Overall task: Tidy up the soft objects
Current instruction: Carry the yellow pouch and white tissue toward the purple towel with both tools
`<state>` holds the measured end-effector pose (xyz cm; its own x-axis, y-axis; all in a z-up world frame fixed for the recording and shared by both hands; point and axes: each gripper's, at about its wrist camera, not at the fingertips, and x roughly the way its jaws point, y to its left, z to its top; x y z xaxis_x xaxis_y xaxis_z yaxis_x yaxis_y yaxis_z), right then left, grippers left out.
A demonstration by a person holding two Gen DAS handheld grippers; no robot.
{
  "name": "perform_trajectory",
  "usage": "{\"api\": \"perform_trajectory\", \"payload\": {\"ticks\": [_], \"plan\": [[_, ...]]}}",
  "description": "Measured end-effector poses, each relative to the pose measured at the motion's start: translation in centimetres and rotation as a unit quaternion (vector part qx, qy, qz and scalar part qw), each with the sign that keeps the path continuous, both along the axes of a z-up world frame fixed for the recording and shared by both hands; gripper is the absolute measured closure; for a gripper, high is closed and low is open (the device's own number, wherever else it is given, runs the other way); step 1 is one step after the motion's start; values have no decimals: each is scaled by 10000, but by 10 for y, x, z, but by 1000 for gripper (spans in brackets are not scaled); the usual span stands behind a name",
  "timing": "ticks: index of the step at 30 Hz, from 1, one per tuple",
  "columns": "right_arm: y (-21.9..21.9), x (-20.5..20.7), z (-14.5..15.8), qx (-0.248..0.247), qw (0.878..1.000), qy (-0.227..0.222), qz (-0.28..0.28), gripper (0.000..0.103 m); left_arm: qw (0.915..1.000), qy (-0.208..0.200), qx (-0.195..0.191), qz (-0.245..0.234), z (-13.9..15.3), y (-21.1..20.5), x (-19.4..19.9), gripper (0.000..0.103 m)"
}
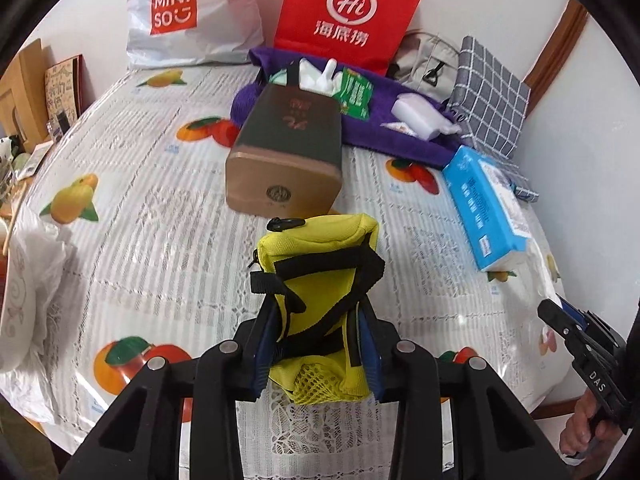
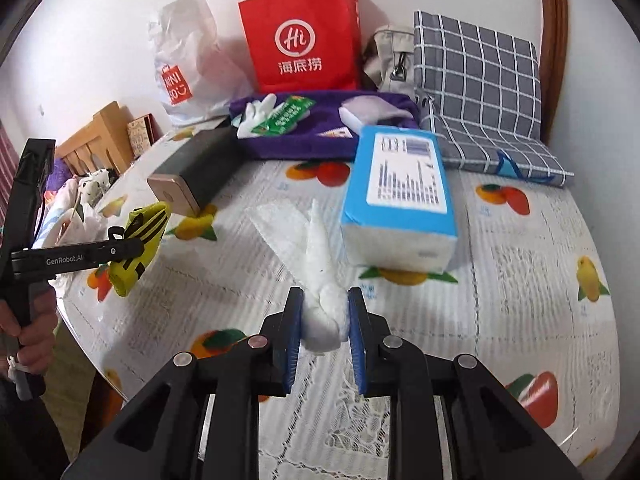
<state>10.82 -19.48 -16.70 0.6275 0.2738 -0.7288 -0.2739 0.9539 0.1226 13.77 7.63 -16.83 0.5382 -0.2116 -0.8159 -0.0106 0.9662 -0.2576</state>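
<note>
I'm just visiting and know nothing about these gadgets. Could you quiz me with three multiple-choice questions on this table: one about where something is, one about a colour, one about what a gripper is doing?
1. Where does the red paper shopping bag stand?
A. At the back by the wall, behind the purple cloth
B. At the front edge of the table
C. On the blue tissue pack

2. What colour is the small fabric pouch with black straps?
A. Red
B. Yellow
C. Grey

3. What is the right gripper doing?
A. Hanging open and empty
B. Closed on the white crumpled tissue
C. Closed on the red bag

Answers:
1. A: the bag stands upright against the white wall, with the purple cloth in front of it.
2. B: the pouch held in the left gripper is bright yellow.
3. B: the tissue sits pinched between the blue pads.
</note>
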Motion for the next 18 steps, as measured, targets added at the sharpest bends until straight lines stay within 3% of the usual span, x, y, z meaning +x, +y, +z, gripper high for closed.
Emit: {"api": "perform_trajectory", "payload": {"ticks": [18], "plan": [[1,33,37,182,9993,-294,-120,81,9984,-536,116,-144,53,-6,21,68]]}}
